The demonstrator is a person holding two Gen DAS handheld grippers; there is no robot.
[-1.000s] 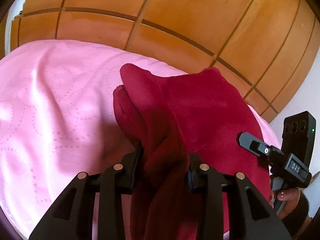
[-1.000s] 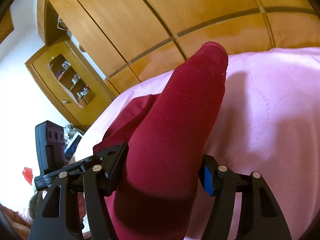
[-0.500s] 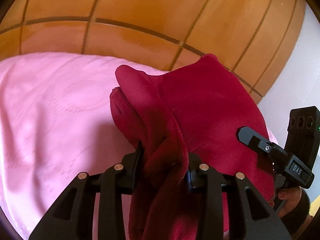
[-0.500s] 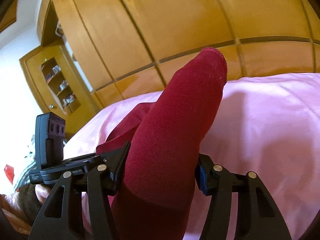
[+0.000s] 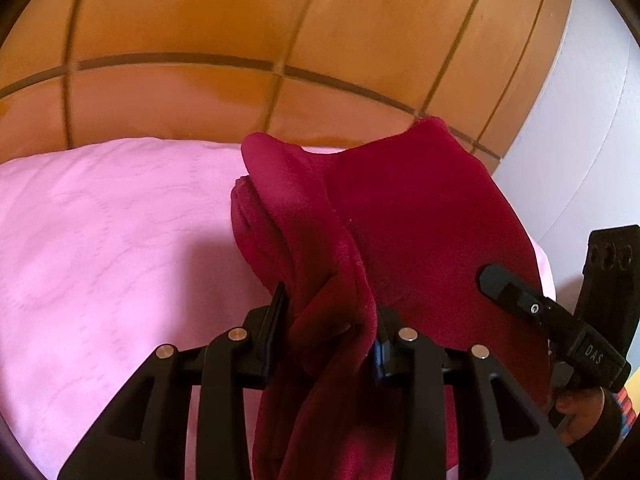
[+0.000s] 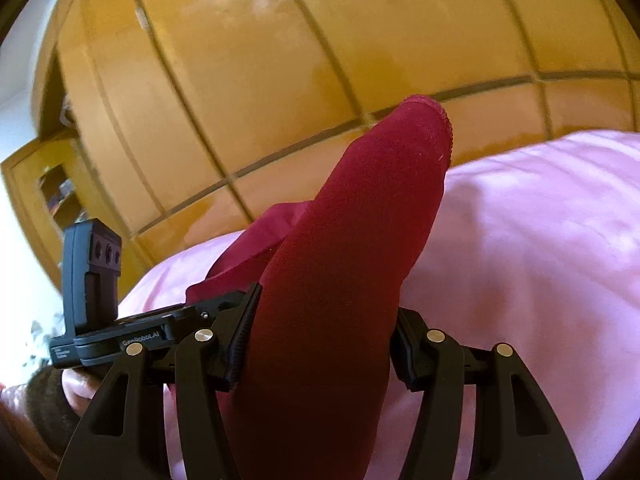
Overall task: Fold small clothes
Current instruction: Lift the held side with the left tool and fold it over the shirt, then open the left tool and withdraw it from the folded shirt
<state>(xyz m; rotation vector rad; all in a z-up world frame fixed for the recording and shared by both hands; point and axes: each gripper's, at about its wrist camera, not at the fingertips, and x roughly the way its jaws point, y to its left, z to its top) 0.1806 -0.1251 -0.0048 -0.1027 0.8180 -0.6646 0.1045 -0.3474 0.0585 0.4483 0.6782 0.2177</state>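
Note:
A dark red garment (image 5: 420,220) is held up over the pink bed cover (image 5: 100,260) between both grippers. My left gripper (image 5: 330,312) is shut on a bunched fold of it, and cloth hangs down between the fingers. The right gripper's finger (image 5: 520,300) and a hand show at the right edge. In the right wrist view, my right gripper (image 6: 326,312) is shut on a thick rolled part of the garment (image 6: 380,200), whose hemmed end sticks up ahead. The left gripper's body (image 6: 92,280) shows at the left.
A wooden wardrobe (image 5: 240,20) with dark panel seams rises right behind the bed. A white wall (image 5: 580,140) stands at the right. An open wooden shelf niche (image 6: 56,192) is at the far left. The pink cover (image 6: 540,260) spreads out on both sides.
Both grippers have swung sideways with the garment still gripped. The wardrobe now fills more of each view, and the white wall has come in on the left view's right side.

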